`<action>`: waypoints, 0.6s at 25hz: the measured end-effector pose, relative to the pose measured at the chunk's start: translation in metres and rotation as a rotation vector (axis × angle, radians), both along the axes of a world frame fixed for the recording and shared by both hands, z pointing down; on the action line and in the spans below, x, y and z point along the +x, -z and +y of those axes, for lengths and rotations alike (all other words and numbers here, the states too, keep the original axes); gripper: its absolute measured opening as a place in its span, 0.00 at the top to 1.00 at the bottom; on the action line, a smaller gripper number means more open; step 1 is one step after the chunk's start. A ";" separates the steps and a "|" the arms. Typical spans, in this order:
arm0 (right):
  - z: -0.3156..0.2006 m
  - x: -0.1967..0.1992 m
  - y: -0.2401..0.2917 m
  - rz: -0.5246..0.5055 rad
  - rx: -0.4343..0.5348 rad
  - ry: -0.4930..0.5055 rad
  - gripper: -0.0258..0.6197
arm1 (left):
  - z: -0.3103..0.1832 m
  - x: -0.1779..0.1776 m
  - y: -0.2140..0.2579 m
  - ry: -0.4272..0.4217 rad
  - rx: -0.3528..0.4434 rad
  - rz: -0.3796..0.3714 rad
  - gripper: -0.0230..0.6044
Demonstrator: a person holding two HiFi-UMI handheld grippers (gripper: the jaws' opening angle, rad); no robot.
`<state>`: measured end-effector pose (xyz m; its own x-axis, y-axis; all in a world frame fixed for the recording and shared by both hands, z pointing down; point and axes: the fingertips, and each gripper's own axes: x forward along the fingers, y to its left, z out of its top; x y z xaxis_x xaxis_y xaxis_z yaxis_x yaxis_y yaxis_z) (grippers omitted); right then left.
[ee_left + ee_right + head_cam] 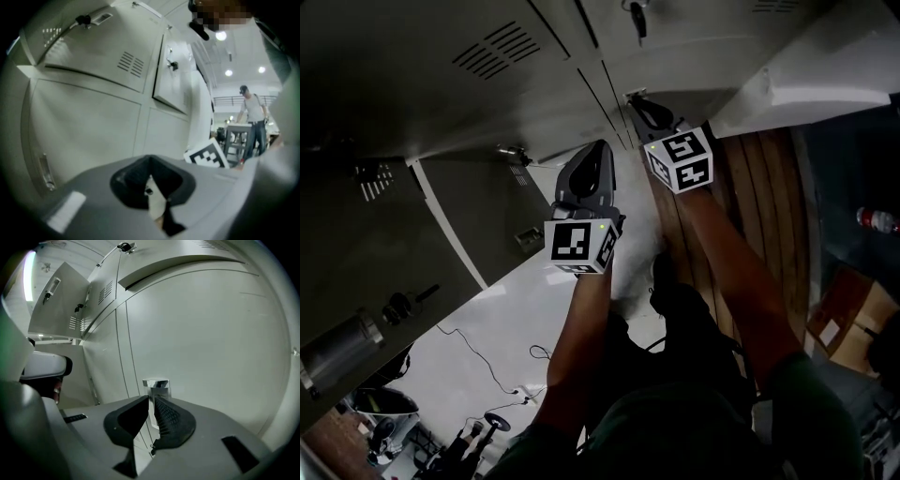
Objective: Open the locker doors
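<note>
Starting at the right gripper [152,404]: its jaws are clamped on the small metal handle [156,384] of a shut locker door [211,333]. The tab stands upright between the ribbed pad and the opposite jaw. Judgement: the hold is taken at the door's free edge, just beside the vertical seam, so that a straight pull would swing the panel about its far hinge. The door face lies directly ahead of the jaws and is not yet opened.

Left gripper [151,190]: jaws drawn together with nothing between them. It hangs clear of the lockers, nearer the person than the right gripper. Judgement: it is kept back so the door's swing path is free. The right gripper's marker cube [206,154] shows just past its nose, to the right.

Outward: up and to the left of the right gripper, a vented door [58,301] stands swung open. Above the left gripper, another vented door [93,51] appears ajar, with a shadow line under its lower edge.

Judgement: the task is partly done, and the gripped door is the one in hand. Risk: the tab is narrow and smooth, so a skewed pull could slip off it.
</note>
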<state>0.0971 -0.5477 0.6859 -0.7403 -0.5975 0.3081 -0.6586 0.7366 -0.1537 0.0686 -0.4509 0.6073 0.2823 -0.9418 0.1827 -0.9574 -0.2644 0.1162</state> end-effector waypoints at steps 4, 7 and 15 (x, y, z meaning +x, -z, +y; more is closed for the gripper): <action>0.000 -0.004 0.000 0.002 0.028 0.035 0.95 | -0.009 0.000 -0.006 -0.002 -0.004 -0.008 0.99; 0.006 -0.002 0.000 -0.016 0.021 0.072 0.95 | -0.017 0.000 -0.010 -0.008 -0.011 -0.015 0.99; 0.043 0.020 0.002 -0.027 0.018 0.139 0.95 | -0.034 0.013 -0.023 -0.034 -0.035 -0.036 0.99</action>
